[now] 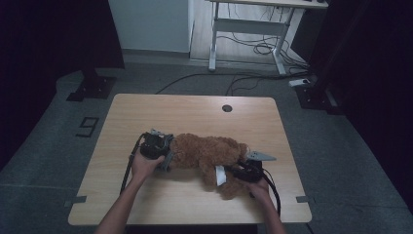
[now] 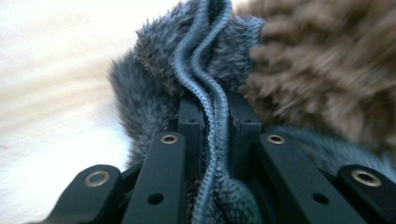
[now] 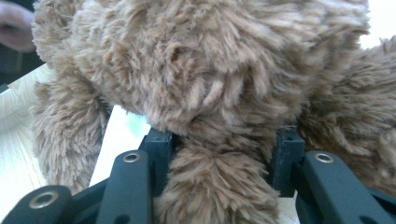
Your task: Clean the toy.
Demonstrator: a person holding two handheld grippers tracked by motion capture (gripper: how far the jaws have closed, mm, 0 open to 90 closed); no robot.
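Teddy bear [image 1: 207, 151], brown and shaggy, lay on its side across the lower middle of the high view, stretched left to right on the wooden table [image 1: 195, 112], which was the biggest thing in the frame. Behind the table, at the upper edge, stood a white desk frame [image 1: 248, 24] with cables on the floor.

At the bear's left end, the left gripper [image 1: 168, 153] was clamped tight on a piece of grey-blue fleece clothing [image 2: 159, 51]; in the left gripper view the jaws stood nearly together, pinching a doubled, stitched hem [image 2: 212, 116] that ran up the middle of the frame beside the brown fur. At the lower right of the high view, the right gripper [image 1: 238, 171] held one of the bear's limbs [image 3: 219, 186]; in the right gripper view the jaws stood partway apart with the furry limb filling the gap between them. A small white tag [image 1: 220, 175] showed near that limb.

To my eye the work was in its middle: both holds were secured, bear steadied and garment edge gripped, but the fleece sat bunched at one end. Whether it was going on or coming off, I could not tell.
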